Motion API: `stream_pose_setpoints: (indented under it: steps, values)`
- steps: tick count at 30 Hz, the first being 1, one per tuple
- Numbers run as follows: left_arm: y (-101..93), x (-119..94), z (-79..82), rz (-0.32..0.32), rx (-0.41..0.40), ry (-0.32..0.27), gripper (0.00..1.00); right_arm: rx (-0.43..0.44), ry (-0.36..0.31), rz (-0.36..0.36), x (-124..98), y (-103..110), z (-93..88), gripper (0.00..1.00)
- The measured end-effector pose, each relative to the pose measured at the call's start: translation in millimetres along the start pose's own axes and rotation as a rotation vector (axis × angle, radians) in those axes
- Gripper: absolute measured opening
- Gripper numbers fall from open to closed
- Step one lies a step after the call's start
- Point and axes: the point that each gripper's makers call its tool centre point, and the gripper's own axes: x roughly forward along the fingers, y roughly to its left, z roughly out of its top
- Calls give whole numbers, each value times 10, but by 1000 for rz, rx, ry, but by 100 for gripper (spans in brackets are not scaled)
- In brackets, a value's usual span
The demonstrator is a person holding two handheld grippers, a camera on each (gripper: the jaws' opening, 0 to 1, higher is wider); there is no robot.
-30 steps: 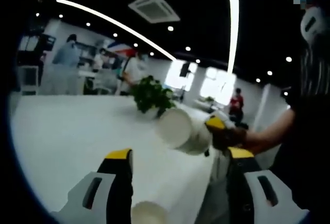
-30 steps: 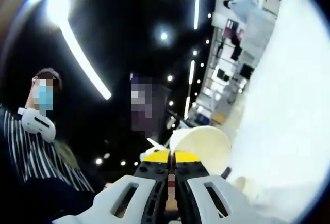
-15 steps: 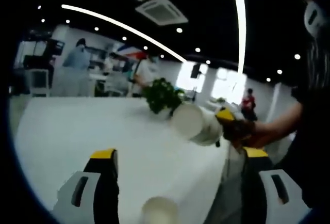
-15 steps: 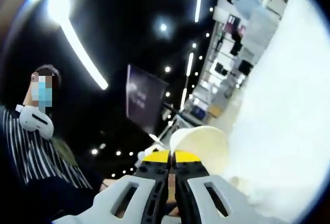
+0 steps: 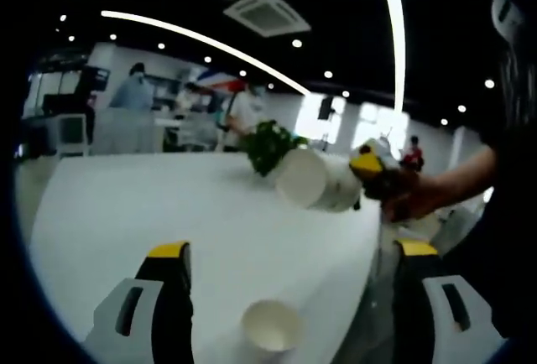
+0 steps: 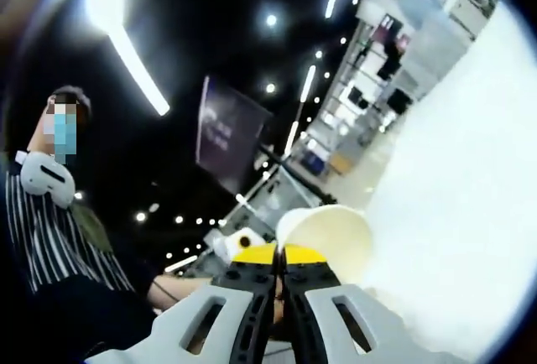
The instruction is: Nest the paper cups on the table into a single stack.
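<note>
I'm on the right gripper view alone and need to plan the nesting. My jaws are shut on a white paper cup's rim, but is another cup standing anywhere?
Observer: Yes. In the left gripper view a second white paper cup stands upright on the white table, mouth up, between the left gripper's open jaws.
Operator: How does my held cup sit relative to it?
Observer: The white paper cup in the right gripper hangs tipped on its side, above and beyond the standing one, apart from it.
Operator: Anything else on the table?
Observer: A green leafy plant stands farther back.
</note>
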Motion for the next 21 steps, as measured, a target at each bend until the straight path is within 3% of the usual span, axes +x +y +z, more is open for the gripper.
stream_pose_setpoints:
  steps: [3, 9, 21]
  values:
    - [55, -37, -18, 8, -9, -5, 99, -37, 58, -9, 58, 27, 21, 0]
    - [149, -106, -40, 24, -11, -9, 99, -194, 181, -50, 200, 90, 74, 0]
    - [278, -260, -114, 51, -18, -17, 99, -328, 371, -95, 357, 98, 28, 0]
